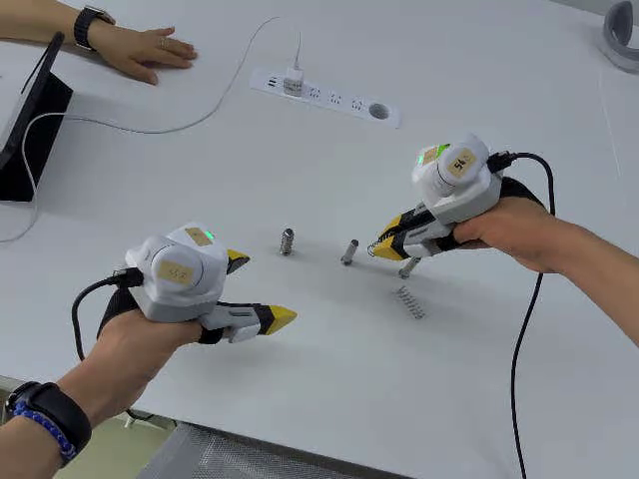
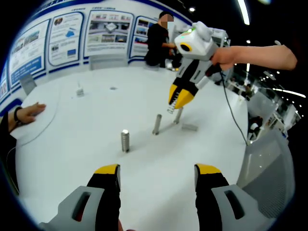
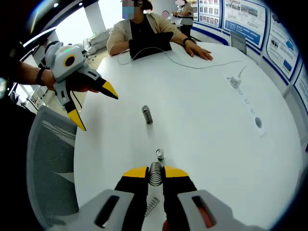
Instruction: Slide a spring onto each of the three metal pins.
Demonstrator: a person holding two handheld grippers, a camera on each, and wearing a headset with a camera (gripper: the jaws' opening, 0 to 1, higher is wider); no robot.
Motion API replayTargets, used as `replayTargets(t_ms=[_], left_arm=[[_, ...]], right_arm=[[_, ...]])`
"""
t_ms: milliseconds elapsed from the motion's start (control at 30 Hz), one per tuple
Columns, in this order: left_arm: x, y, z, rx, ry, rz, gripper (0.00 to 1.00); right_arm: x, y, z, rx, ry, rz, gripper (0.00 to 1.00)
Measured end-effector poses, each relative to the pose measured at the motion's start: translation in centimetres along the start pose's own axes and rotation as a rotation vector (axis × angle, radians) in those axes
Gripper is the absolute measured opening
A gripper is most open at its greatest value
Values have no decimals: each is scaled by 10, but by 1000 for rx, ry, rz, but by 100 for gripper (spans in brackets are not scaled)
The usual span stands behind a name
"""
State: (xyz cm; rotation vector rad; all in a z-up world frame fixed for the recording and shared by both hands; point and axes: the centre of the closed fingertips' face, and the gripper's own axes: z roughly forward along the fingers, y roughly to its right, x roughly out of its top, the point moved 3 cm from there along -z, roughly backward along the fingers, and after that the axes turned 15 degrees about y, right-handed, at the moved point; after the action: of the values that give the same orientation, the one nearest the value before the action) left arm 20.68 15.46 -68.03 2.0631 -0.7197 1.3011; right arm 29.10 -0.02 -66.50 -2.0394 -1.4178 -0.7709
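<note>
Spring [image 3: 154, 173] gripped in right gripper [image 1: 384, 249], second pin being loaded.
Centre of head view: right gripper clenched on the spring, tip just short of the bare middle pin [image 1: 349, 251]. Left-hand pin [image 1: 288, 240] already wears a spring, third pin [image 1: 409, 266] is bare, spare spring [image 1: 410, 301] lies just below it. Left gripper [image 1: 262, 289] released, empty, lower left. Next move probably needs the coil bore lined up over the pin top, then lowered.

The right hand-held gripper [image 3: 155, 171] pinches a spring [image 3: 154, 177] just before a bare pin [image 3: 160, 155], with a spring-clad pin [image 3: 147, 114] beyond.
</note>
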Motion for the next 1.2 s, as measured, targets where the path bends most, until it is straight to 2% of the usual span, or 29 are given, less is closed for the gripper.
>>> replayTargets(t_ms=[600,900,1200], left_arm=[[-1,-2,-6,3,-7,-6,64],[-2,-2,-7,2,-9,-9,63],[-2,-1,-7,3,-6,-16,63]], right_arm=[[13,6,17,19,-14,-51,13],[10,4,23,39,-40,-63,13],[9,5,26,42,-41,-65,13]])
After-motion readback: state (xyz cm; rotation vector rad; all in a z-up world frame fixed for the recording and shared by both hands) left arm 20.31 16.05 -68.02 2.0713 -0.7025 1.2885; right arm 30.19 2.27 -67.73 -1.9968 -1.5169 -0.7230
